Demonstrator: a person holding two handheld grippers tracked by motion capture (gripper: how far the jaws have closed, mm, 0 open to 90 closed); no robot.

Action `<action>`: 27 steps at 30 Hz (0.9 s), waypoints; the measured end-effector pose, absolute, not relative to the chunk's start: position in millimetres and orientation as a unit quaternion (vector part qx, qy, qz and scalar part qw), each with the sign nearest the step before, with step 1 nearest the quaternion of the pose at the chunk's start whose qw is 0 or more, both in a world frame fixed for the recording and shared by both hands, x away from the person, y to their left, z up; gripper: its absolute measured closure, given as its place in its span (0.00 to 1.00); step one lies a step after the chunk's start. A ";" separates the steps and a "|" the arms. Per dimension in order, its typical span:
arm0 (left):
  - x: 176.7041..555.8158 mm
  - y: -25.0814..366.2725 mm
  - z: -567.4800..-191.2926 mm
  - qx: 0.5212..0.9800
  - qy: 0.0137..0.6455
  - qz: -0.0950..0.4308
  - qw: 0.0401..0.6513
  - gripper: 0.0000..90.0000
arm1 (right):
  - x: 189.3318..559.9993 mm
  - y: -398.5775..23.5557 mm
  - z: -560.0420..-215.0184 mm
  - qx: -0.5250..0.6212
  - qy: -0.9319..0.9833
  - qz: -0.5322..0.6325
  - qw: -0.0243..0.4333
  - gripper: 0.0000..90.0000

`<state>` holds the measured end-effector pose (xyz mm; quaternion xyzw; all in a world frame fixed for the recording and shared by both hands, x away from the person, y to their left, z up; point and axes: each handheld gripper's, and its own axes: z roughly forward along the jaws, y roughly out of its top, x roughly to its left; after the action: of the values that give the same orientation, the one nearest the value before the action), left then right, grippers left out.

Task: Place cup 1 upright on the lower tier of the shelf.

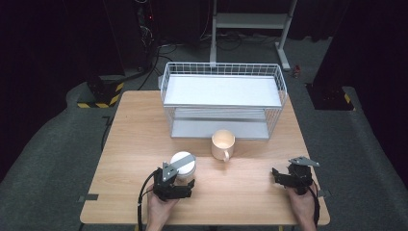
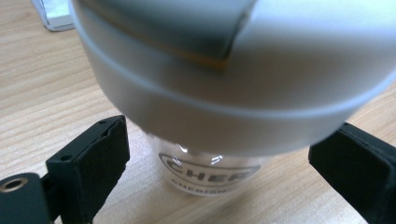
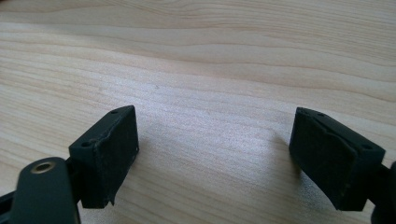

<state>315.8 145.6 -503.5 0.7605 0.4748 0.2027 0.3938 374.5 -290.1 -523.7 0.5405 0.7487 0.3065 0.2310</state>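
Observation:
A clear jar with a white lid (image 1: pixel 183 160) stands on the wooden table (image 1: pixel 240 192), left of centre near the front. My left gripper (image 1: pixel 179 177) reaches around it from the near side. In the left gripper view the jar (image 2: pixel 233 70) looms close, its printed clear body between the two pads of my left gripper (image 2: pixel 229 135); both pads stand clear of the glass, so the jaws are open. My right gripper (image 1: pixel 285 177) rests low at the front right. Its jaws are open over bare wood in the right gripper view (image 3: pixel 215 135).
A cream mug (image 1: pixel 223 143) stands just right of and beyond the jar, handle toward me. Behind it a white wire rack (image 1: pixel 221 67) with two shelves takes up the back of the table. Dark floor and stands lie beyond.

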 end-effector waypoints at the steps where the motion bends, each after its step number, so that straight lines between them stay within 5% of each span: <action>1: 315.8 145.6 -503.5 0.760 0.475 0.203 0.394 0.07 | 374.5 -290.1 -523.7 0.540 0.749 0.306 0.231 0.18; 27: 324.0 138.8 -501.7 0.742 0.482 0.222 0.410 0.18 | 374.4 -289.8 -523.8 0.536 0.751 0.308 0.231 0.18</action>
<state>324.0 138.8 -501.7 0.7417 0.4819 0.2218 0.4104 374.4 -289.8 -523.8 0.5363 0.7511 0.3081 0.2308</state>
